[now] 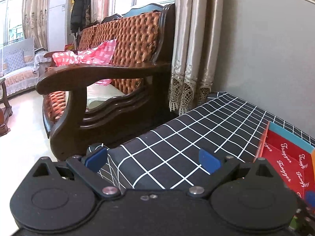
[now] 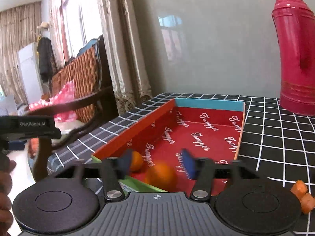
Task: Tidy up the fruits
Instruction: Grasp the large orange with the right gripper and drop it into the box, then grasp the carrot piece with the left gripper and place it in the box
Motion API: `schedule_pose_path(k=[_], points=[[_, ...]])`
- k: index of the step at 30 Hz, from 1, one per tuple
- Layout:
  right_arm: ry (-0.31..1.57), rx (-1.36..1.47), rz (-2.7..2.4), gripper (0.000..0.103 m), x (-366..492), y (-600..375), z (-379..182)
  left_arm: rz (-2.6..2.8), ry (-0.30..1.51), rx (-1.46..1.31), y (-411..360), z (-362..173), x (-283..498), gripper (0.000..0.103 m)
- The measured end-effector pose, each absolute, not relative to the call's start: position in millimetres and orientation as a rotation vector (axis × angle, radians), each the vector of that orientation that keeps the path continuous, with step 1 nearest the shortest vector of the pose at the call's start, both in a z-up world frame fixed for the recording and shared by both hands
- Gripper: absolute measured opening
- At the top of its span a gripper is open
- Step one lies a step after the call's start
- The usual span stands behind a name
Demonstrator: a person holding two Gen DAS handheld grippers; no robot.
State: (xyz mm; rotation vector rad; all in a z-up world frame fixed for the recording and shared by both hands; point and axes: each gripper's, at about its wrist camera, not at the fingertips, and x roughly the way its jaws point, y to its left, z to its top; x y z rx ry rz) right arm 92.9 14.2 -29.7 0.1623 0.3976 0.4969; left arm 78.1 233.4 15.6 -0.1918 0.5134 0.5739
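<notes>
Black cloth with a white grid covers the worktop, which stands against a grey wall beside a wooden sofa. On it lies a shallow red box (printed all over with white script), and a tall red thermos stands behind. Right tongs hang apart over the box's near end, two oranges blurred below them. Left tongs are apart too, over bare cloth left of the box. Orange pieces lie at right.

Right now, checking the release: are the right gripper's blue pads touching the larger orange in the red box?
Apart: right wrist view shows the larger orange between open pads, gaps either side.
</notes>
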Motion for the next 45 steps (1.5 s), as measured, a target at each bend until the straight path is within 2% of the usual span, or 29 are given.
schedule_pose_path(k=[4, 5, 7, 11, 21, 25, 29, 31, 33, 39, 45], points=[[0.309, 0.176, 0.447, 0.079, 80, 1, -17, 0.568, 0.518, -0.184, 230, 15, 79, 0.093], [0.294, 0.182, 0.429, 0.082, 76, -5, -15, 0.566, 0.513, -0.177, 228, 15, 79, 0.093], [0.271, 0.187, 0.389, 0.097, 72, -16, -10, 0.554, 0.498, -0.157, 220, 17, 79, 0.093], [0.207, 0.18, 0.265, 0.103, 57, -43, 0, 0.479, 0.462, -0.119, 196, 21, 78, 0.093], [0.105, 0.047, -0.467, 0.103, 22, -118, 7, 0.096, 0.341, 0.034, 84, 25, 67, 0.093], [0.104, 0.068, -0.603, 0.103, 9, -155, 7, -0.077, 0.308, 0.137, 25, 15, 56, 0.093], [0.141, 0.141, -0.611, 0.103, -2, -188, 6, -0.175, 0.343, 0.22, -23, -4, 53, 0.073], [0.15, 0.155, -0.613, 0.103, -10, -199, 5, -0.211, 0.381, 0.248, -43, -15, 53, 0.07], [0.151, 0.167, -0.61, 0.103, -15, -209, 5, -0.22, 0.397, 0.278, -59, -25, 53, 0.06], [0.147, 0.217, -0.592, 0.103, -28, -228, 9, -0.175, 0.453, 0.289, -73, -45, 52, 0.037], [0.158, 0.267, -0.551, 0.103, -27, -232, 11, -0.125, 0.501, 0.224, -78, -47, 61, 0.035]])
